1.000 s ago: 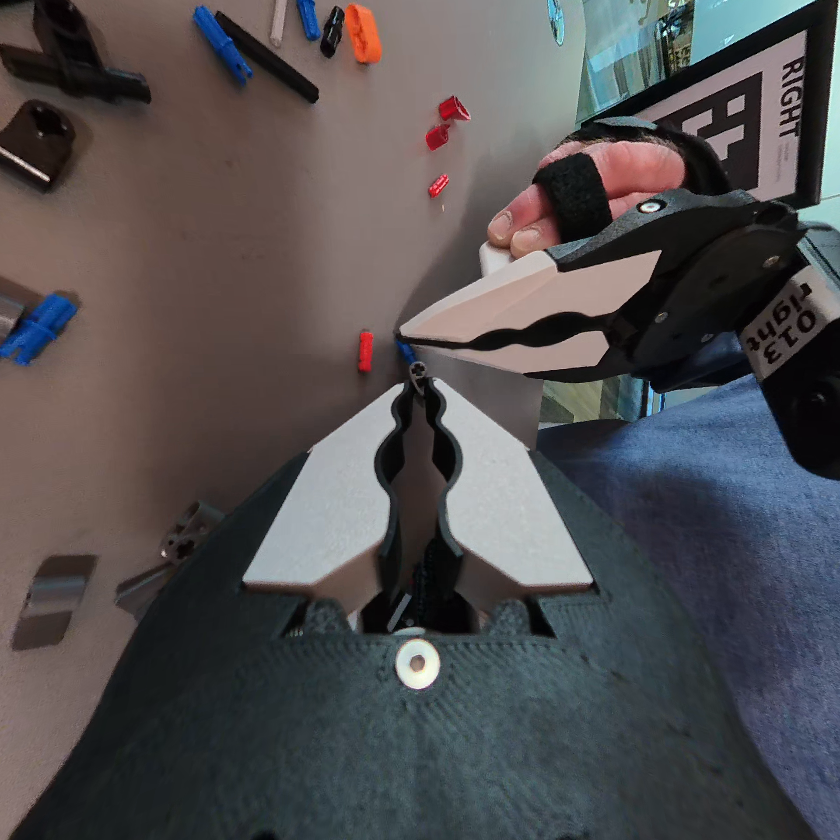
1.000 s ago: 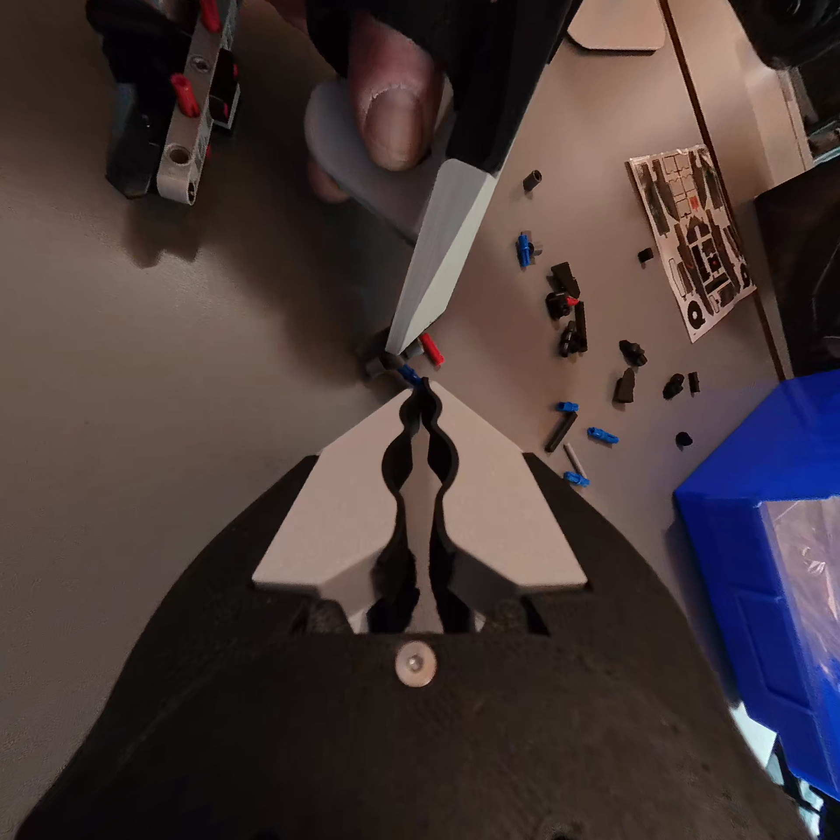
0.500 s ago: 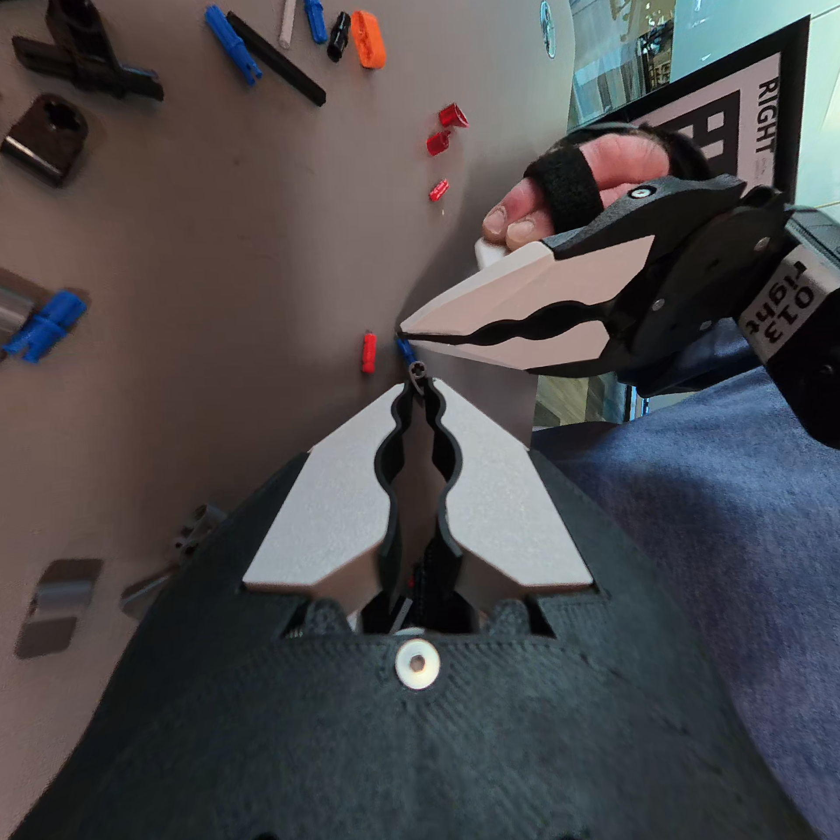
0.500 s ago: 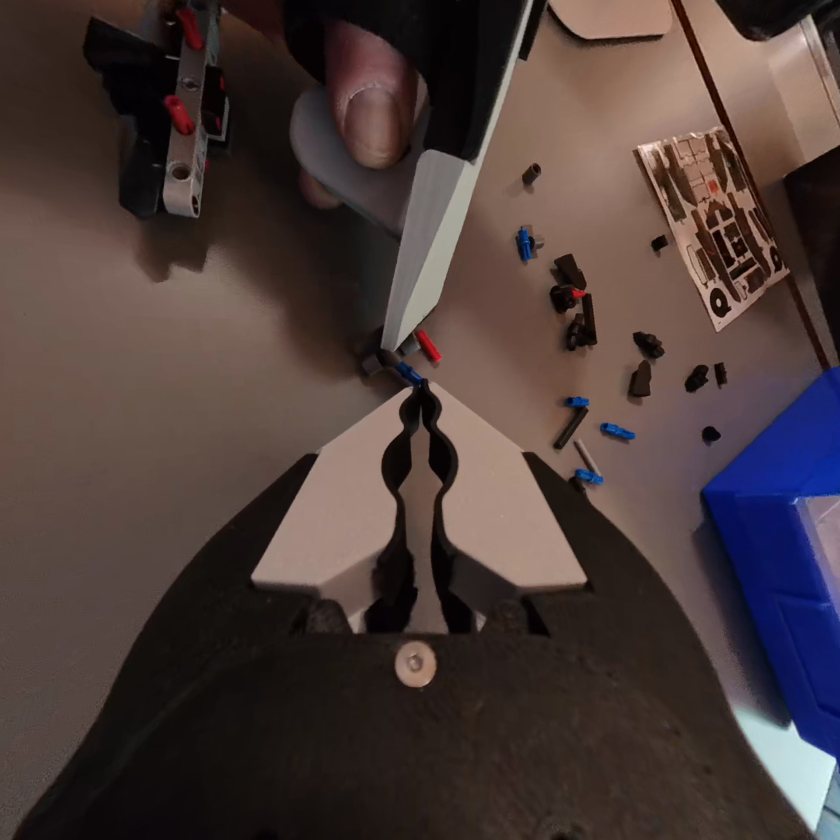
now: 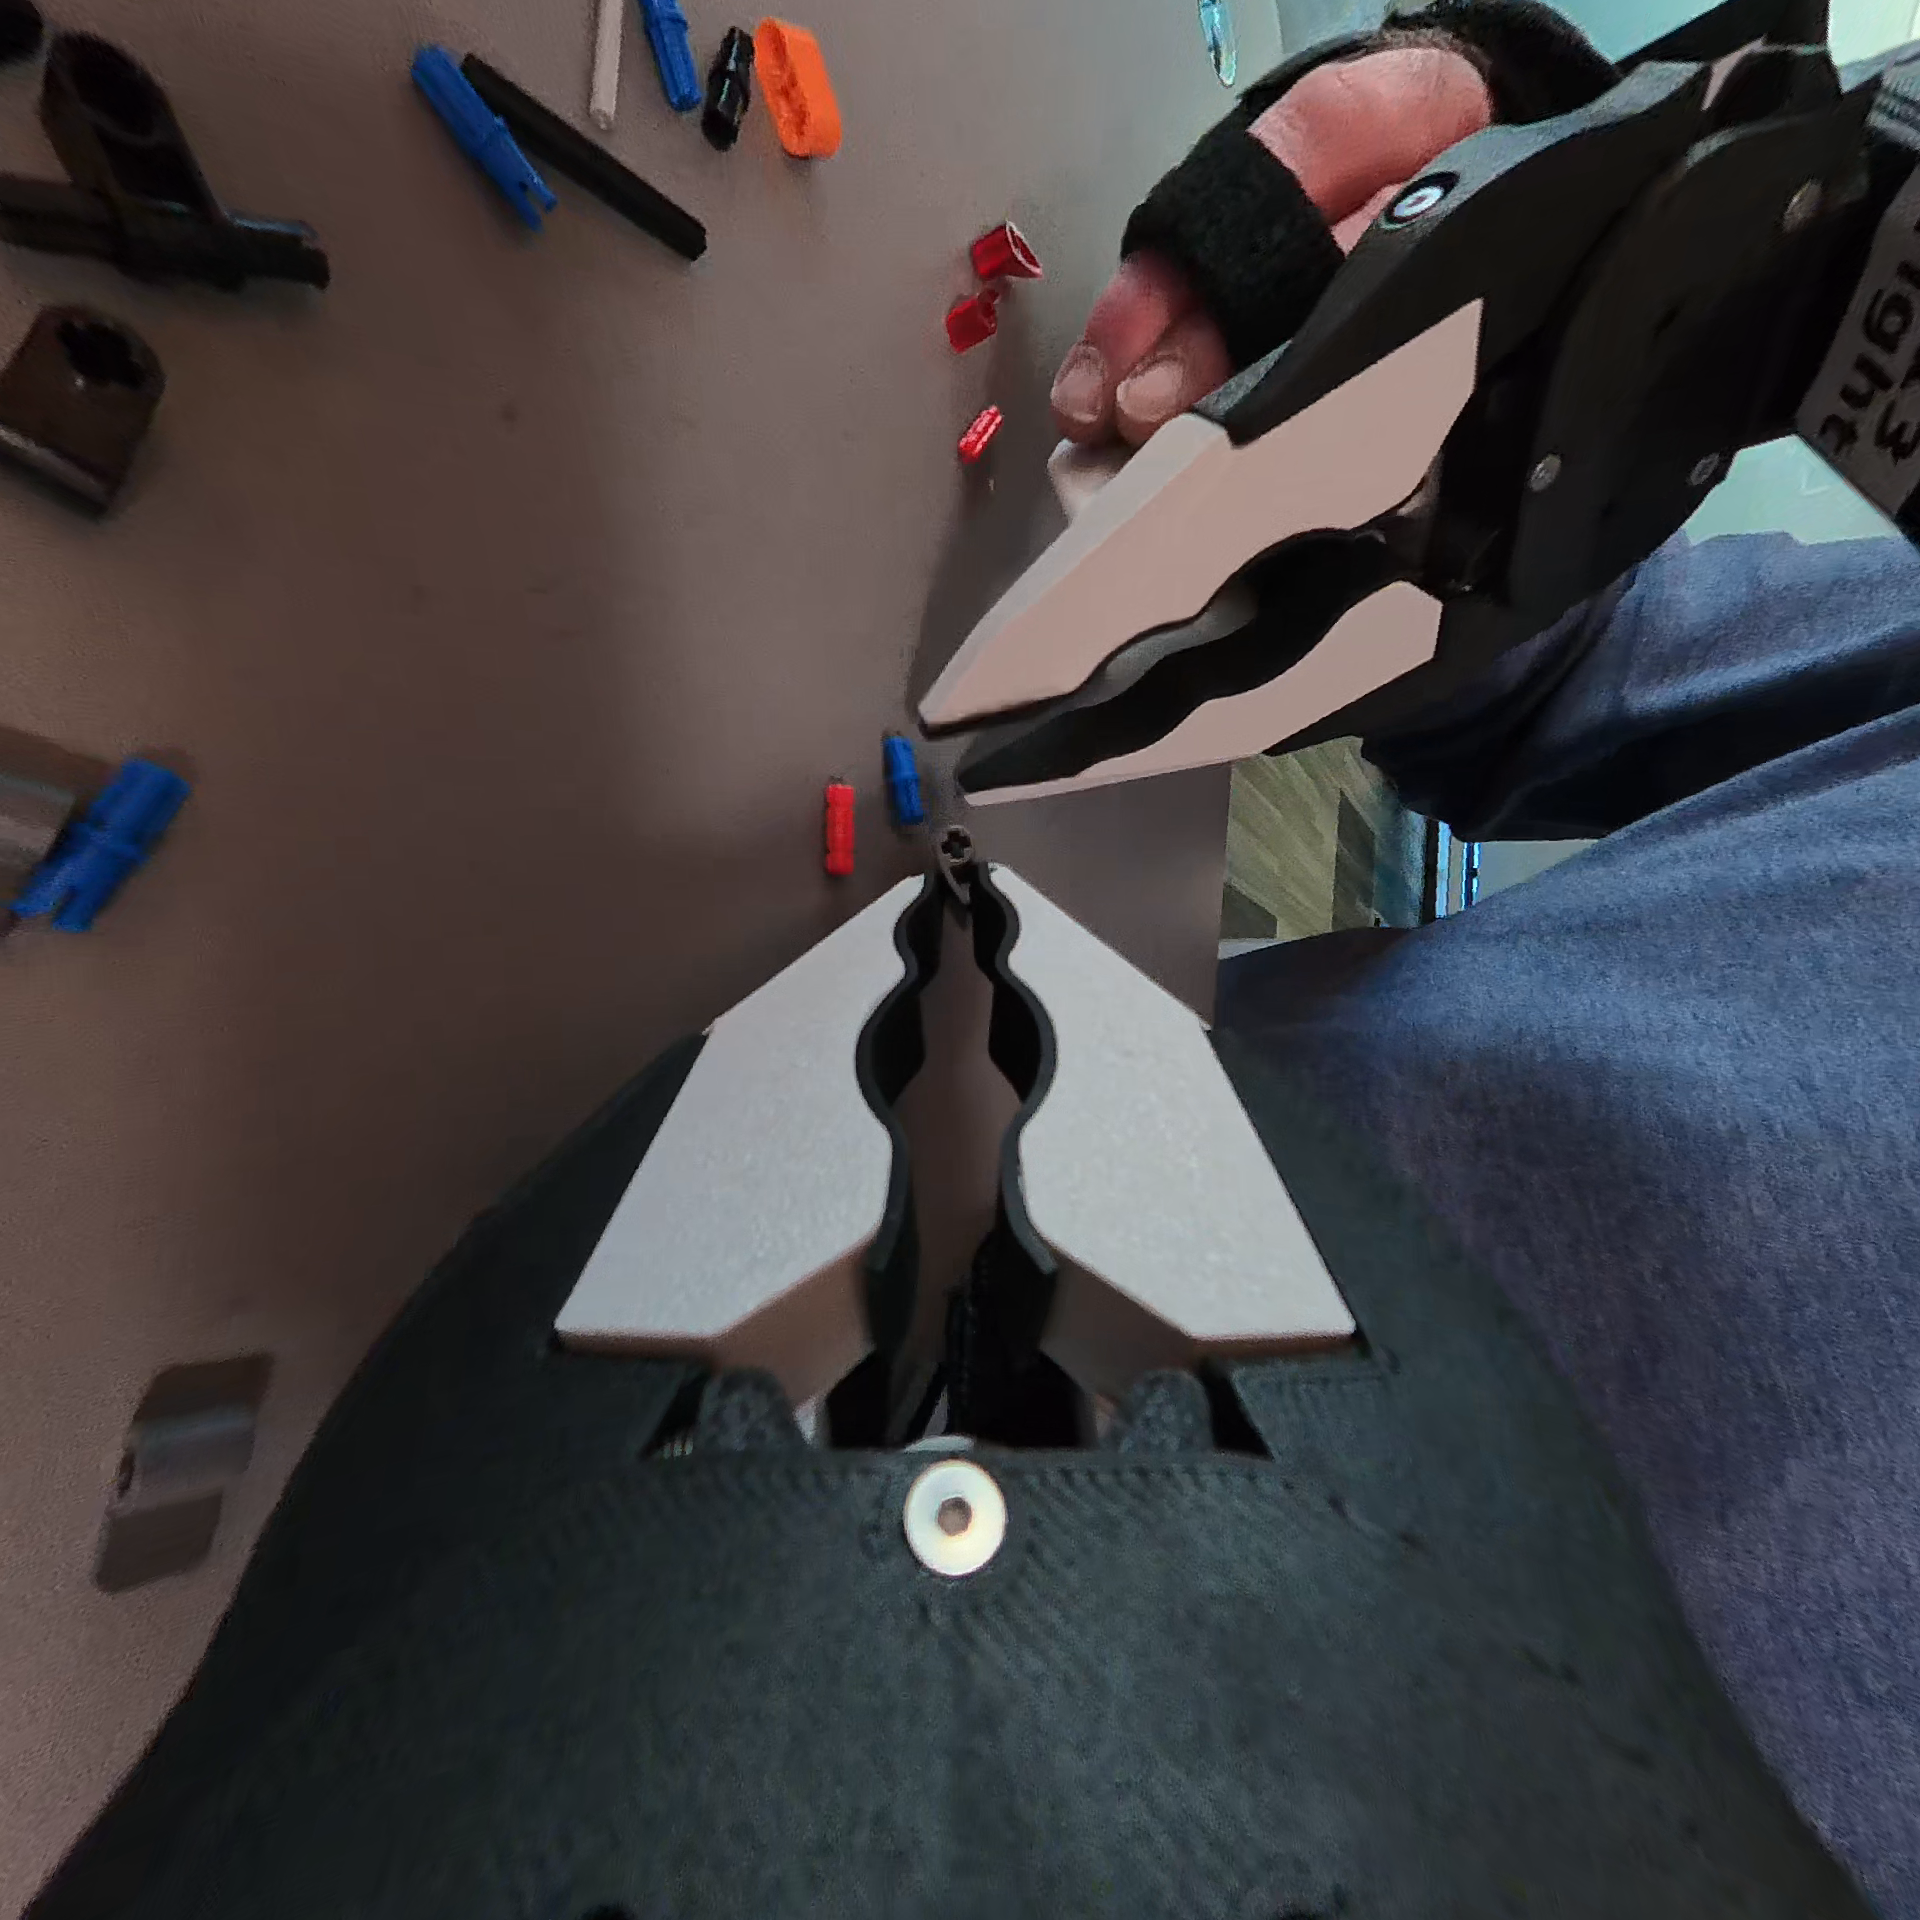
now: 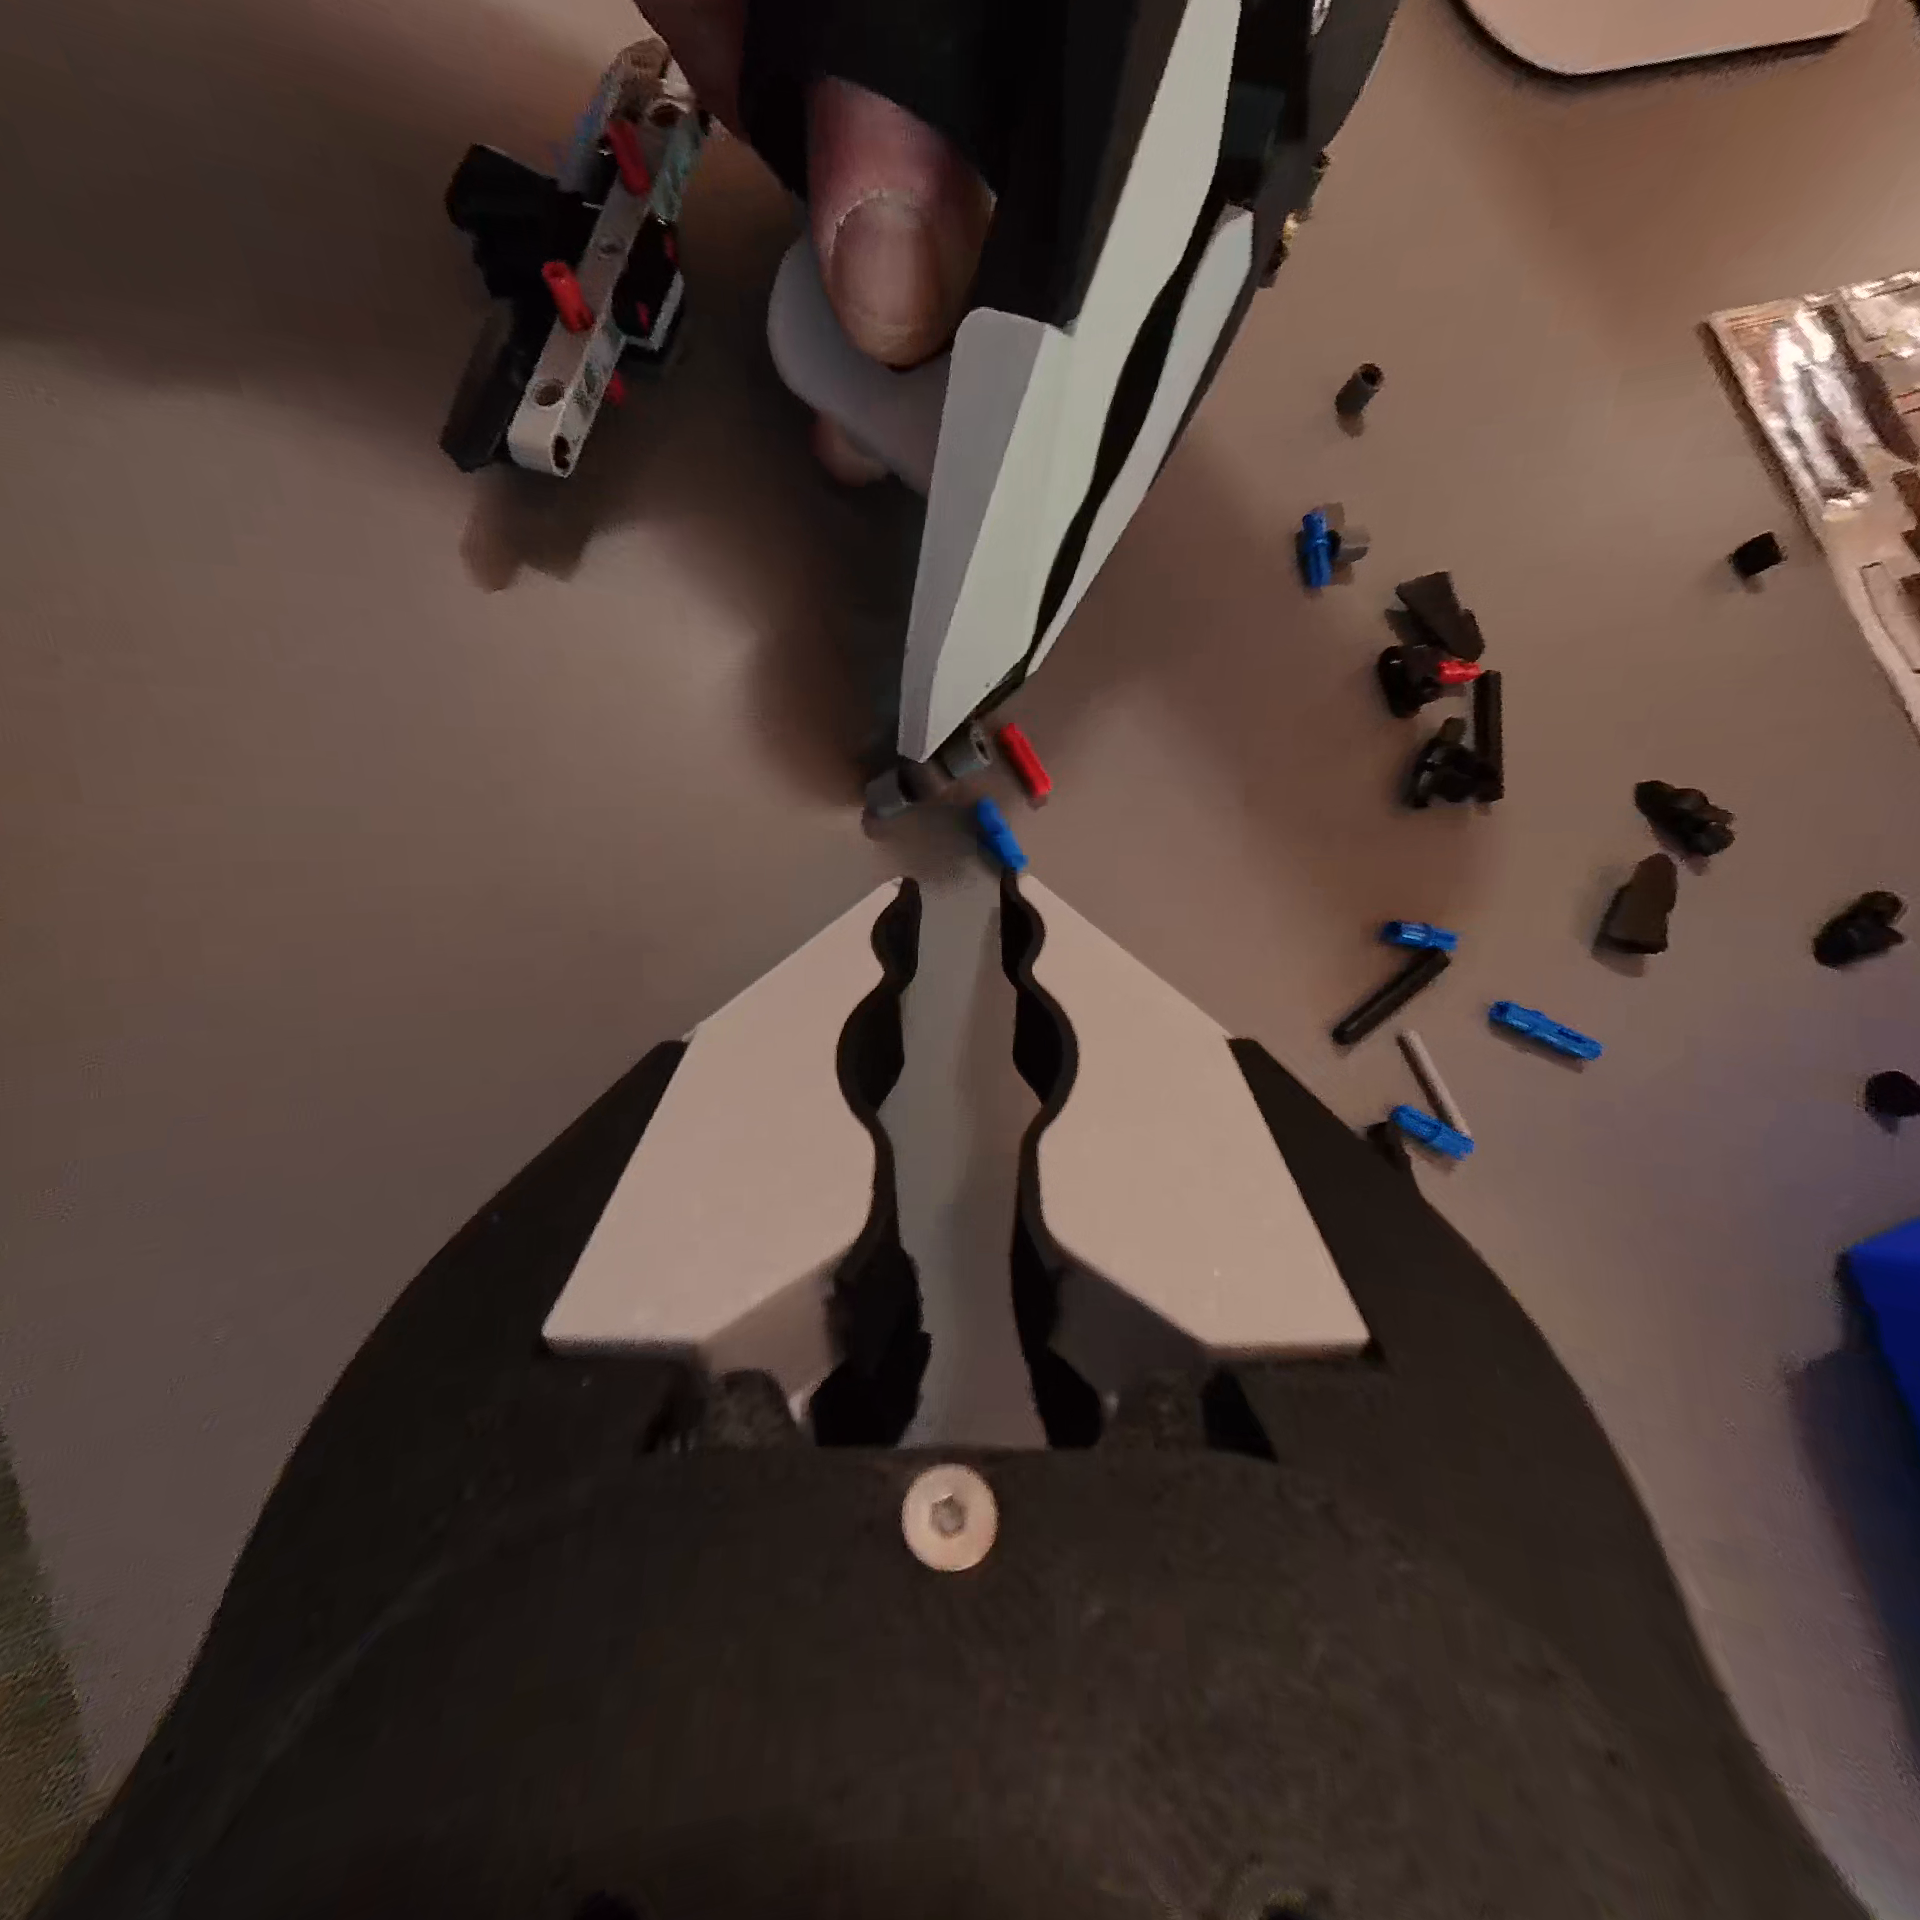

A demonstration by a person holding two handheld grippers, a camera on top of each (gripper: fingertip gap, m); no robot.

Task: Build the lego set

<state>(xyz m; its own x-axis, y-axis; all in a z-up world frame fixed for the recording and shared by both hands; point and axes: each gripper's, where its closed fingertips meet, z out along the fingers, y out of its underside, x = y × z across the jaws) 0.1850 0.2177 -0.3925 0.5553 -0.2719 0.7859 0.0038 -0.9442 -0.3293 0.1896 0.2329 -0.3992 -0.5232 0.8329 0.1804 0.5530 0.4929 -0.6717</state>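
Note:
My left gripper (image 5: 956,883) is shut on a small grey connector (image 5: 956,847) with a cross-shaped hole, held at the table surface. In the right wrist view the left gripper (image 6: 930,743) comes down from above with the grey connector (image 6: 966,750) at its tip. My right gripper (image 6: 961,883) is open and empty. A short blue pin (image 6: 1000,834) lies loose on the table just past its right fingertip. In the left wrist view the right gripper (image 5: 945,753) points at the blue pin (image 5: 902,779). A red pin (image 5: 838,826) lies beside it.
A part-built grey, black and red assembly (image 6: 582,301) stands at the far left. Loose black parts (image 6: 1444,675), blue pins (image 6: 1543,1029), a sticker sheet (image 6: 1849,416) and a blue bin (image 6: 1886,1309) are to the right. An orange piece (image 5: 795,88) and black axle (image 5: 582,156) lie farther off. The table edge (image 5: 1221,883) is close. My two grippers' fingertips are within a few centimetres of each other.
My right gripper was shut on the blue pin; it has opened, drawn back a little, and the pin now lies on the table. The left gripper still holds the grey connector.

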